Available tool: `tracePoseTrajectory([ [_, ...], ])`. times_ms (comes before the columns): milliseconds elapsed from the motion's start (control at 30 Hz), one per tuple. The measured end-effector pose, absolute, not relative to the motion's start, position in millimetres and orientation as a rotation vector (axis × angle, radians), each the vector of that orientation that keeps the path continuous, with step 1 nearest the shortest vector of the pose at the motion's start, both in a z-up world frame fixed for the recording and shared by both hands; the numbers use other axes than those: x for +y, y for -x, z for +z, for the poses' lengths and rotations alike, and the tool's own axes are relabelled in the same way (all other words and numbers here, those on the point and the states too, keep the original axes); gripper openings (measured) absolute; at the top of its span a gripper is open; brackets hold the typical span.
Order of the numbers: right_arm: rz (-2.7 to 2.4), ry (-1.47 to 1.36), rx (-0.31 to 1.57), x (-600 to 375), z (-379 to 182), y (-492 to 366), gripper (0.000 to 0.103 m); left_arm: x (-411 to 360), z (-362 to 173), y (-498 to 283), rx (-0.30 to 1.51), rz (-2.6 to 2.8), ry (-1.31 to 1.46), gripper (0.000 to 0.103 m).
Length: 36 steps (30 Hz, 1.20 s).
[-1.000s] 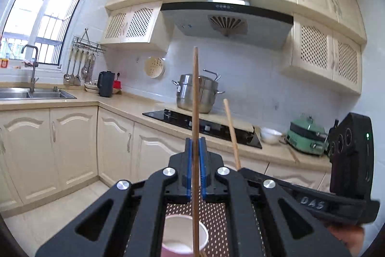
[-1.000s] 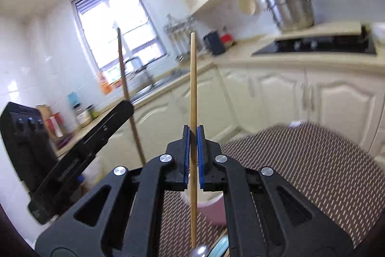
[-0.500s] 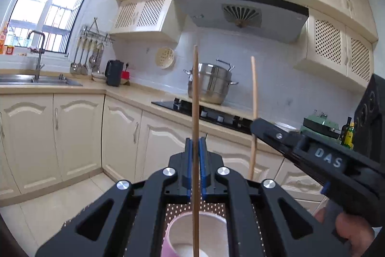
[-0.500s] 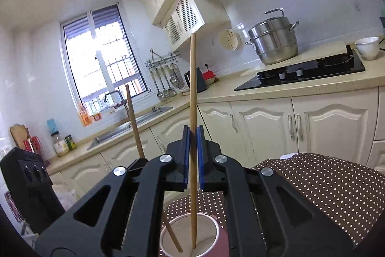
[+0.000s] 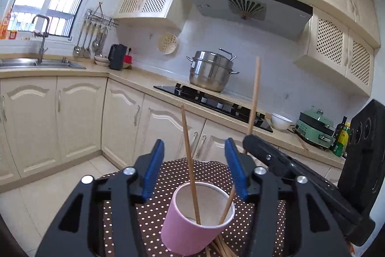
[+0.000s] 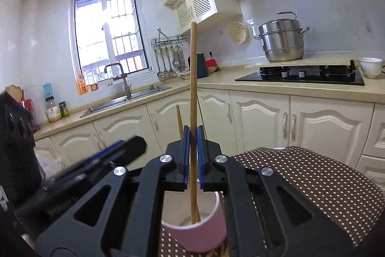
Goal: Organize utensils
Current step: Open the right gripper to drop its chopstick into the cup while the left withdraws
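We hold the left gripper (image 5: pixel 193 170) with its fingers (image 5: pixel 154 168) spread wide, gripping nothing. Between them, lower down, a pink cup (image 5: pixel 197 216) stands on the dotted cloth (image 5: pixel 166 175) that covers the desk. One chopstick (image 5: pixel 190 163) leans free inside the cup, its tip resting near the cup's bottom. More chopsticks (image 5: pixel 221 247) lie on the cloth at the foot of the cup.

Our right gripper (image 6: pixel 193 158) has its fingers (image 6: pixel 185 155) closed on a second chopstick (image 6: pixel 193 93), held upright with its lower end already inside the cup (image 6: pixel 197 230). In the left view that chopstick (image 5: pixel 253 98) rises above the right gripper's black body (image 5: pixel 288 168), just to the right of the cup. Behind the desk we see a steel pot (image 5: pixel 210 70) on the hob (image 5: pixel 211 102).
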State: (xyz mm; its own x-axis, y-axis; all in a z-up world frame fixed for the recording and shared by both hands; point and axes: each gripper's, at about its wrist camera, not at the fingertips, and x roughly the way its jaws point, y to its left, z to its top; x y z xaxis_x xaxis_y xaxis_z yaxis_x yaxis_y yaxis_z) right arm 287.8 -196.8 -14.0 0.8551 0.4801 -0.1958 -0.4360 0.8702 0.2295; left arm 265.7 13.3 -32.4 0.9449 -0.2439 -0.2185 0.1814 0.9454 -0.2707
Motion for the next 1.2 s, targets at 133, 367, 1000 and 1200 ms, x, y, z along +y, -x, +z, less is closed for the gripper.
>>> tracePoseTrajectory([
  [133,0.479,-0.174,0.256,-200,-12,-278,0.007,11,-26,-255,0.280,-0.150,0.198,0.061],
  [367,0.469,-0.152,0.280,-197,-15,-263,0.007,5,-18,-242,0.347,-0.019,0.074,0.065],
  [1000,0.432,-0.169,0.323,-201,-13,-238,0.053,16,-5,-210,0.387,0.008,0.089,0.074],
  [1200,0.412,-0.177,0.320,-214,-4,-226,0.058,16,0,-195,0.397,-0.007,0.096,0.074],
])
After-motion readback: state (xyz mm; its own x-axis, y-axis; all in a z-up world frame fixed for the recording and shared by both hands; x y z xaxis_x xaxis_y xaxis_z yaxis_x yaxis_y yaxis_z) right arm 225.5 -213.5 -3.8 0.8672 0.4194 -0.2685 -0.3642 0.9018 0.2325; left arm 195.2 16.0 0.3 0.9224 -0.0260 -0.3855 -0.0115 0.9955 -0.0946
